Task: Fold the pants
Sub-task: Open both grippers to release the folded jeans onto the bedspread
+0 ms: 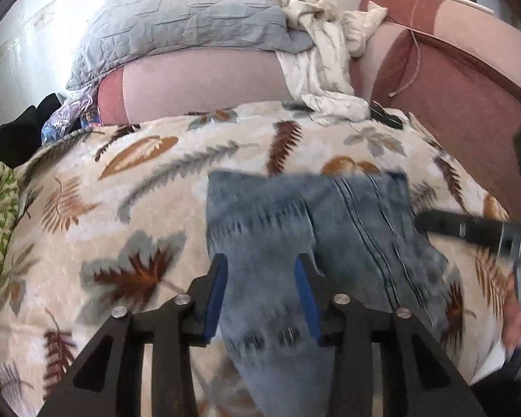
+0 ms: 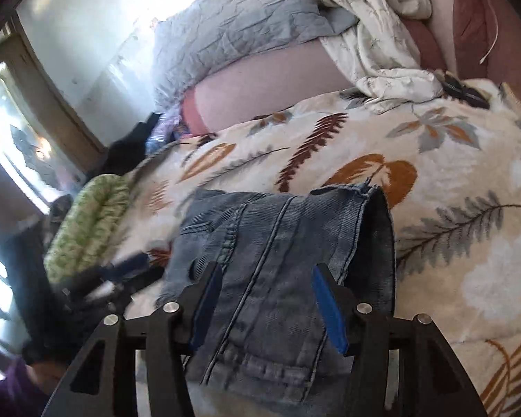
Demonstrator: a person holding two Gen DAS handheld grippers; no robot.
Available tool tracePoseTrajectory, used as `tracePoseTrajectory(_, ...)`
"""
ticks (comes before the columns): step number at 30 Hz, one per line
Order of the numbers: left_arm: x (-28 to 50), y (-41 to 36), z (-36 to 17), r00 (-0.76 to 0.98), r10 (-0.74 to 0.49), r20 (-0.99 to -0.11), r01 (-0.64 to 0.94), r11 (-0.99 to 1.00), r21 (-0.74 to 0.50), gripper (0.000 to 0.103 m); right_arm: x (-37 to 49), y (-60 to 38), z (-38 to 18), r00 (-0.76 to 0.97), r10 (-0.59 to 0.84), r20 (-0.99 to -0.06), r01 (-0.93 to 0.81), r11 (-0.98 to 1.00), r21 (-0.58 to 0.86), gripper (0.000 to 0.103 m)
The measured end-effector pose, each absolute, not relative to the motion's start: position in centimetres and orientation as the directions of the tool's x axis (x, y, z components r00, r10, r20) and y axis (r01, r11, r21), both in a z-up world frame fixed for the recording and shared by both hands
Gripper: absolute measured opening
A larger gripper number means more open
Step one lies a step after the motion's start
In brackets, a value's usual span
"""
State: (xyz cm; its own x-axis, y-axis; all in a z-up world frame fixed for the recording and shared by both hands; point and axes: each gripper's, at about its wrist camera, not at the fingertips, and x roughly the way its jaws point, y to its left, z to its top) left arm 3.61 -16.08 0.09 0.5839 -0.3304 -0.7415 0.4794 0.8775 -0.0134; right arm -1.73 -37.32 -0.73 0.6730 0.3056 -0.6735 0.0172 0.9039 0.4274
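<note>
Both claws released, pads clear of fabric: left gripper (image 1: 260,267) and right gripper (image 2: 267,278) angled down over the folded jeans (image 2: 278,243). Jeans lie on leaf-print blanket (image 1: 121,180). Grey pillow (image 1: 177,17) beyond.

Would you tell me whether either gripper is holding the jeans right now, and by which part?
Neither holds anything: the left gripper and right gripper both stand open above the folded jeans, pads clear of the denim.
</note>
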Motion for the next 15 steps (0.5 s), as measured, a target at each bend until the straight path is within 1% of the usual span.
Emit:
tracePoseTrajectory(2, 5.8, -16.7, 0.2, 0.586, -0.315, -0.747, 0.473, 0.881, 0.000, 0.052, -0.7, -37.2, -0.9, 0.691, 0.256, -0.676, 0.041, 0.919, 0.391, 0.058)
tracePoseTrajectory(5, 8.8, -17.9, -0.6, 0.559, -0.297, -0.774, 0.479, 0.878, 0.009, 0.052, 1.1, -37.8, -1.6, 0.685, 0.283, -0.671, 0.062, 0.896, 0.441, 0.058)
tracePoseTrajectory(6, 9.6, -18.3, -1.0, 0.553, -0.275, -0.787, 0.473, 0.881, 0.025, 0.052, 1.6, -38.0, -1.8, 0.683, 0.288, -0.671, 0.070, 0.889, 0.452, 0.058)
tracePoseTrajectory(9, 11.4, -18.8, -2.5, 0.524, -0.252, -0.814, 0.472, 0.881, 0.030, 0.052, 3.6, -38.1, -3.1, 0.656, 0.277, -0.702, 0.111, 0.885, 0.452, 0.058)
tracePoseTrajectory(11, 12.1, -18.8, -3.5, 0.510, -0.241, -0.825, 0.465, 0.885, 0.029, 0.056, 4.9, -38.5, -4.7, 0.620, 0.264, -0.739, 0.160, 0.879, 0.449, 0.058)
tracePoseTrajectory(15, 13.0, -19.1, -5.7, 0.503, -0.215, -0.837, 0.464, 0.884, 0.052, 0.063, 6.5, -38.6, -7.0, 0.566, 0.249, -0.786, 0.196, 0.886, 0.421, 0.059)
